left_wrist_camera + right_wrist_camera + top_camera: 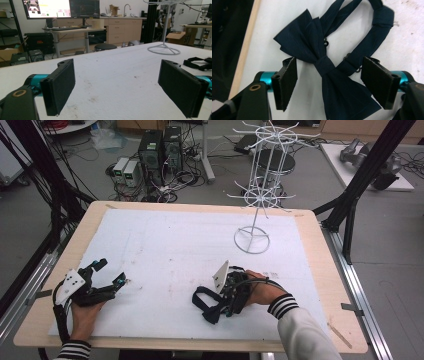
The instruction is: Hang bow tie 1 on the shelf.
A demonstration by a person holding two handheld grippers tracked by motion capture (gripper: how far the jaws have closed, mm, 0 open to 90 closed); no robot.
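A dark navy bow tie [322, 65] with its neck strap lies flat on the white board [165, 240]. In the high view its strap [202, 297] loops out to the left of my right gripper [222, 304]. That right gripper [329, 61] points down at the tie, with its jaws on either side of the centre knot. A gap shows between each pad and the knot, so the gripper is open. My left gripper [111, 271] rests at the board's left front, far from the tie. The left gripper [117, 65] is open wide with nothing between its pads.
A white wire display stand [252, 240] with hook arms stands at the back right of the board; its ring base [163, 48] shows in the left gripper view. The wooden table edge [330, 285] frames the board. Computers and cables sit on the floor beyond.
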